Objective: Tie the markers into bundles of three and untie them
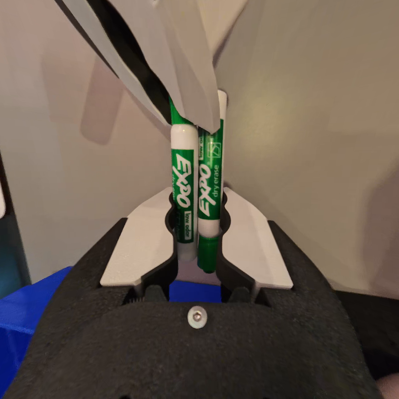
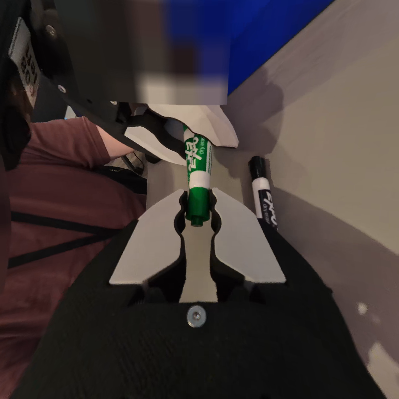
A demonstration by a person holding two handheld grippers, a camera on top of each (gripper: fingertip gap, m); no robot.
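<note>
Both grippers are on the green markers right now! The left gripper [image 1: 197, 213] has its fingers clamped on two green dry-erase markers [image 1: 195, 194], side by side, caps pointing opposite ways, held up off the pale surface [image 1: 313, 151]. From the far end the right gripper [image 2: 197, 207] has its fingers closed around a green cap [image 2: 197, 205], apparently gripping it, though contact on both sides is hard to confirm. In the right wrist view only one green marker shows clearly between the two grippers. Over on the surface, just beside the right gripper, lies a black marker [image 2: 262, 190], untouched and apart from the pair. No band or tie shows anywhere. My read: early going, two of three markers gathered, the black one still to join, and all the tying and untying left to do
</note>
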